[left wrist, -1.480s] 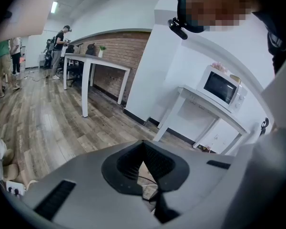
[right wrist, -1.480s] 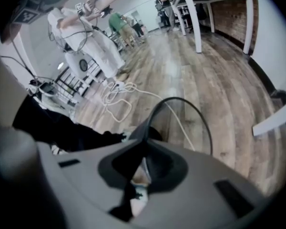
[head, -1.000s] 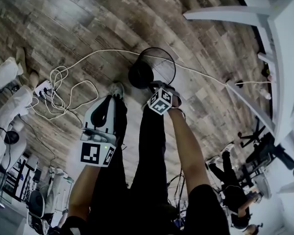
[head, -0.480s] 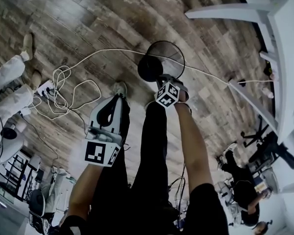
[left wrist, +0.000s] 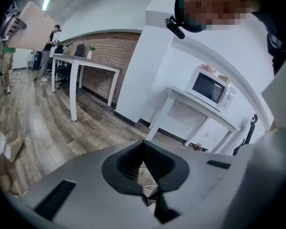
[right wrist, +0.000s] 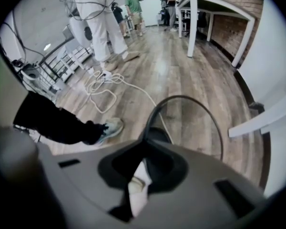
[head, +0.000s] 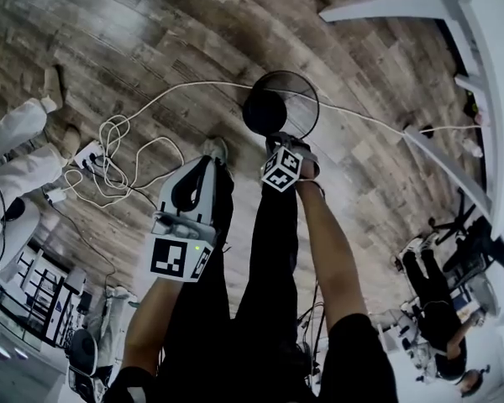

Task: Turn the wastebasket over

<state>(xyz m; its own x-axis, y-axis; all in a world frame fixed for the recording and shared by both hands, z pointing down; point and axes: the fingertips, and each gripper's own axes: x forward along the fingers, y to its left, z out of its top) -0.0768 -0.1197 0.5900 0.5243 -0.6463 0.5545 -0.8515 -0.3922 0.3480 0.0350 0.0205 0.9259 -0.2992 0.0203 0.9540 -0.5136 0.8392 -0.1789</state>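
A black wire-mesh wastebasket (head: 296, 99) sits on the wooden floor ahead of my feet. Its round rim faces up at me and its dark bottom (head: 264, 112) shows offset to the left, so it looks tilted. My right gripper (head: 284, 143) points steeply down and is shut on the near side of the rim. In the right gripper view the rim (right wrist: 207, 109) curves out of the right gripper (right wrist: 145, 142). My left gripper (head: 205, 163) hangs over my left leg, away from the basket. In its own view the left gripper (left wrist: 144, 145) is shut with nothing in it.
A white cable (head: 118, 145) coils on the floor at the left beside a power strip (head: 86, 152). White table legs (head: 386, 11) stand at the right. A person in light trousers (head: 17, 128) stands at the far left. My shoe (head: 216, 149) is near the basket.
The right gripper and the wastebasket have drifted slightly up and to the right in the head view, grip unchanged. The left gripper has barely moved.
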